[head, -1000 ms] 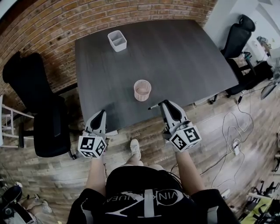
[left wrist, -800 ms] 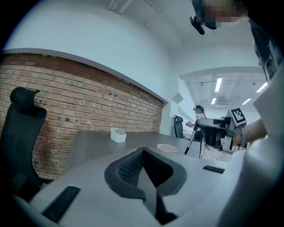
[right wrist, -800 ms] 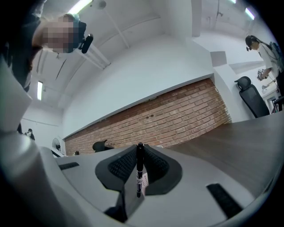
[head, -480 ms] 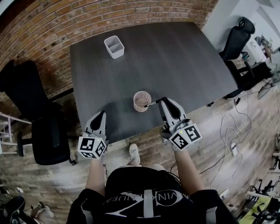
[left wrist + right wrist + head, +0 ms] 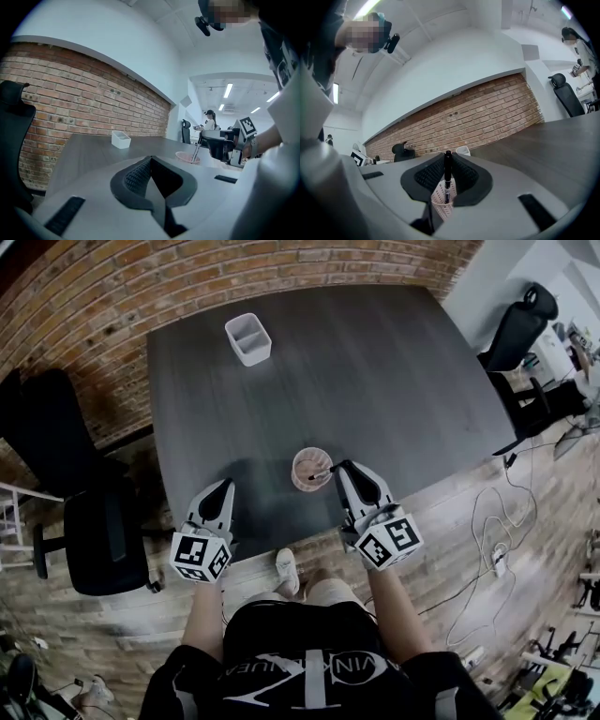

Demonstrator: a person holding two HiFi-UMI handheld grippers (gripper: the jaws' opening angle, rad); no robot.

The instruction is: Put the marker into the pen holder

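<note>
A pink mesh pen holder stands near the table's front edge. My right gripper is just right of it, shut on a black marker whose end reaches over the holder's rim. In the right gripper view the marker stands upright between the pads, its lower end over the holder. My left gripper hovers at the front edge, left of the holder, shut and empty. Its own view shows the closed left gripper, with the holder and the marker beyond.
A white open box sits at the far left of the dark grey table. Black office chairs stand at the left and far right. Cables lie on the wooden floor. A brick wall runs behind the table.
My right gripper has carried the marker leftward, from beside the pen holder to over its rim. The left gripper has hardly moved.
</note>
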